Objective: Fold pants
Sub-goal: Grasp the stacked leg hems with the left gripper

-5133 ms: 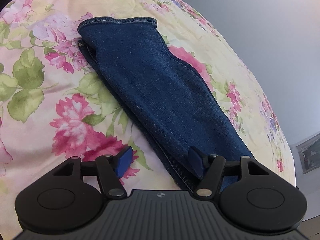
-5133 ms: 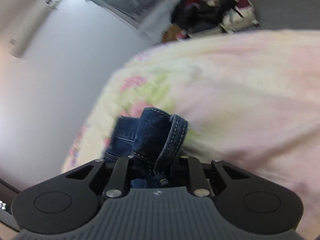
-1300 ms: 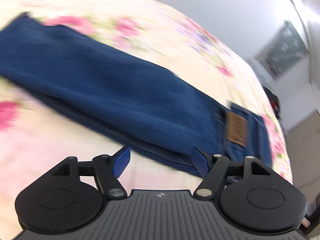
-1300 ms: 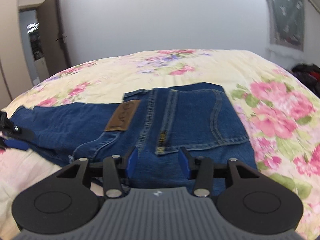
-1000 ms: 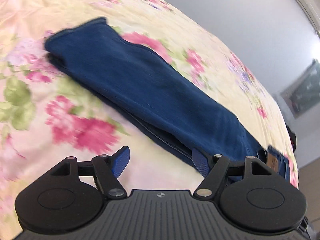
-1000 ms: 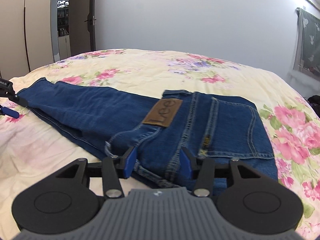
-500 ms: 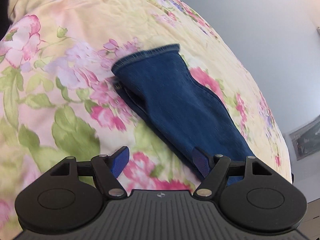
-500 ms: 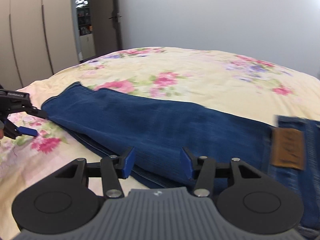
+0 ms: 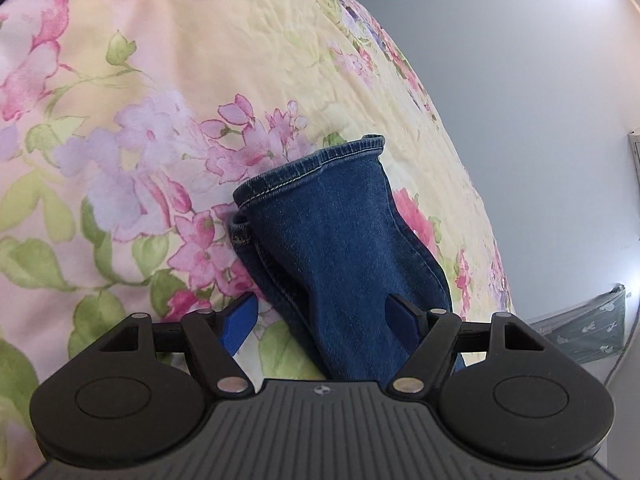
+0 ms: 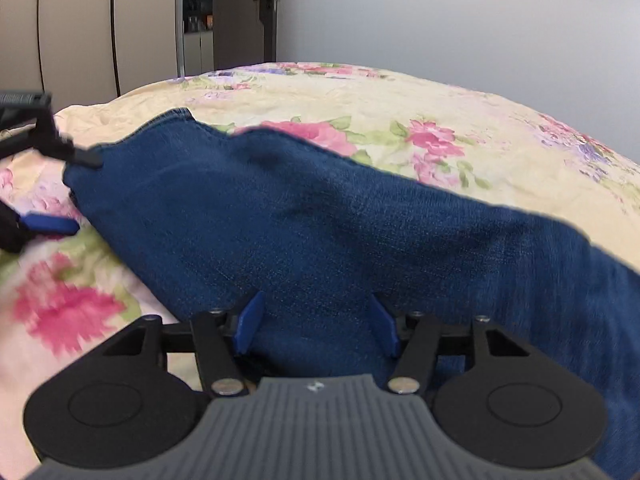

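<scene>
Dark blue jeans (image 10: 320,220) lie folded lengthwise on a floral bedspread (image 10: 440,112), legs stacked. In the left wrist view the leg hems (image 9: 316,168) point away from me. My left gripper (image 9: 320,316) is open, with the jeans leg (image 9: 340,248) between its blue pads, close to the hem end. My right gripper (image 10: 316,324) is open, low over the middle of the legs. The left gripper also shows in the right wrist view (image 10: 60,192), at the hem end. The waist is out of view.
The bedspread (image 9: 140,120) spreads wide around the jeans. A grey wall (image 10: 440,20) stands behind the bed. Wardrobe doors (image 10: 80,32) and an open doorway (image 10: 200,16) are at the far left.
My left gripper has moved up to the hem end, the leg now between its pads. My right gripper has moved from the waist along the legs to their middle. Both stay open.
</scene>
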Tool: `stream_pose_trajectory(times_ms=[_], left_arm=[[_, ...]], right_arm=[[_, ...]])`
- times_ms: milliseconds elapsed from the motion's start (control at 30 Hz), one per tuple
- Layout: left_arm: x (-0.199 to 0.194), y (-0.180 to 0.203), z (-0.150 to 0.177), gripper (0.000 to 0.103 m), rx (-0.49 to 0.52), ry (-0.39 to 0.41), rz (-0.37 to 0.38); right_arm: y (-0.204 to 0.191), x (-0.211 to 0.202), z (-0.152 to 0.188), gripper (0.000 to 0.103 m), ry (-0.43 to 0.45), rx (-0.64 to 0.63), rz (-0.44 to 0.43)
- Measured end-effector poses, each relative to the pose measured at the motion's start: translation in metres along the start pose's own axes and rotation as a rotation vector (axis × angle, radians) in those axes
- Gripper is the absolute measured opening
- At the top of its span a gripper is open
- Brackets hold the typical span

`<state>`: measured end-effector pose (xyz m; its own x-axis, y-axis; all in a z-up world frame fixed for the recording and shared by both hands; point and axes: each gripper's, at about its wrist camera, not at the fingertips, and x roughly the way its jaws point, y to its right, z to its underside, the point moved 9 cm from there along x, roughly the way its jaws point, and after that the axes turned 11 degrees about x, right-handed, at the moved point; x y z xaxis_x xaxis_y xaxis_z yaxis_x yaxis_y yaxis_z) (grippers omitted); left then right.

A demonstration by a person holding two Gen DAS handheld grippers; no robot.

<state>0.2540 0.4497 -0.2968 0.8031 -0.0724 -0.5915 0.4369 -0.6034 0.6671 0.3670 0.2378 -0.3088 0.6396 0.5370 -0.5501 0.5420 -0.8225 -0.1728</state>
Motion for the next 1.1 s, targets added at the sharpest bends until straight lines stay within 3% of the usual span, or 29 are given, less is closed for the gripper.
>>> stream_pose_trajectory(times_ms=[300,467,533,567,600,633,700,833,1000,1100], left_arm=[[0.007,0.009,0.007,0.089,0.049,0.087,0.01],[0.017,-0.004,0.003,0.088,-0.064,0.121,0.048],[0.016,-0.009,0.002,0.074,-0.085,0.127,0.046],[0.015,-0.011,0.001,0.056,-0.108,0.132,0.05],[0.013,-0.014,0.001,0.025,-0.135,0.141,0.055],[0.012,-0.016,0.001,0.013,-0.158,0.147,0.07],[0.006,-0.008,-0.001,0.009,-0.136,0.18,0.084],[-0.005,0.028,-0.005,0.007,0.002,0.24,0.026],[-0.02,0.083,-0.008,0.006,0.168,0.278,0.078],[-0.028,0.116,-0.003,0.006,0.26,0.289,0.107]], right_arm=[[0.003,0.0,-0.001,0.056,0.003,0.014,-0.004],[0.004,-0.003,0.0,0.056,0.006,0.026,-0.017],[0.005,-0.002,0.001,0.057,0.009,0.036,-0.026],[0.005,-0.002,0.001,0.058,0.012,0.037,-0.027],[0.005,-0.002,0.001,0.058,0.017,0.036,-0.026],[0.005,-0.003,0.002,0.058,0.021,0.036,-0.026],[0.005,-0.003,0.002,0.058,0.023,0.04,-0.03],[0.008,-0.005,0.0,0.06,0.007,0.068,-0.06],[0.014,-0.017,-0.004,0.061,-0.022,0.06,-0.069],[0.031,-0.034,-0.01,0.061,0.026,0.105,-0.047]])
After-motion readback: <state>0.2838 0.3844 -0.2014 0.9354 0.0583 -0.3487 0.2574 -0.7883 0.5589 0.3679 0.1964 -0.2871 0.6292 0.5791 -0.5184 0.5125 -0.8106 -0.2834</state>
